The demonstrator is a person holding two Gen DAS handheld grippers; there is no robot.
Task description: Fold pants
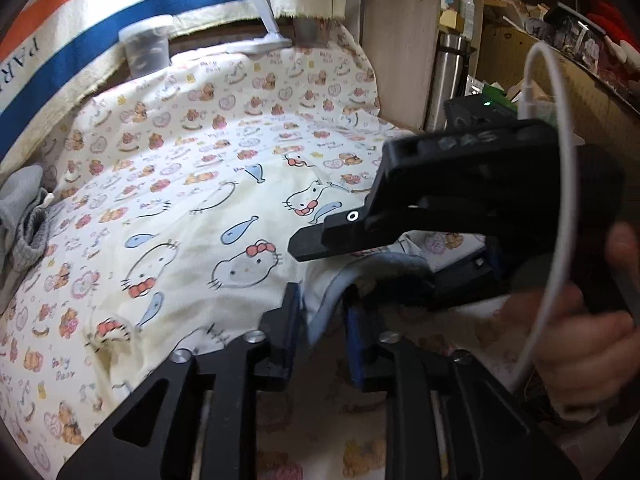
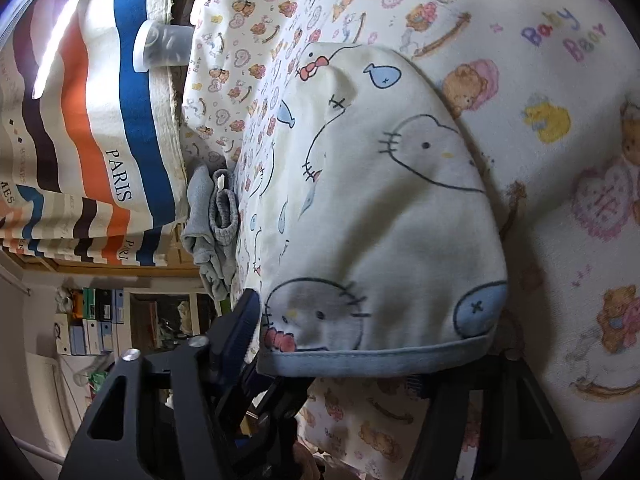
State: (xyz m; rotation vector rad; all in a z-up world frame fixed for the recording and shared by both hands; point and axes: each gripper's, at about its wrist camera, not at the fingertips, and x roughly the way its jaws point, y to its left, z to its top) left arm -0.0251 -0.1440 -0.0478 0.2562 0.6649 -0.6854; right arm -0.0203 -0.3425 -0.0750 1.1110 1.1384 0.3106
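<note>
The pants (image 1: 208,240) are pale yellow with cat faces, blue fish and a light blue hem, spread on a printed bear sheet (image 1: 240,92). My left gripper (image 1: 322,320) is shut on the pants' blue-edged hem at the near edge. My right gripper shows in the left wrist view (image 1: 384,260), its jaws wide around the same hem just to the right. In the right wrist view the pants (image 2: 392,208) hang draped in front, the blue hem (image 2: 376,360) lying between the wide-set fingers of the right gripper (image 2: 380,364).
A grey garment (image 1: 24,216) lies bunched at the sheet's left edge. A striped cloth (image 1: 120,12) hangs behind, with a clear plastic cup (image 1: 148,46) and a white lamp base (image 1: 260,42). A steel flask (image 1: 448,76) and cluttered shelves stand right.
</note>
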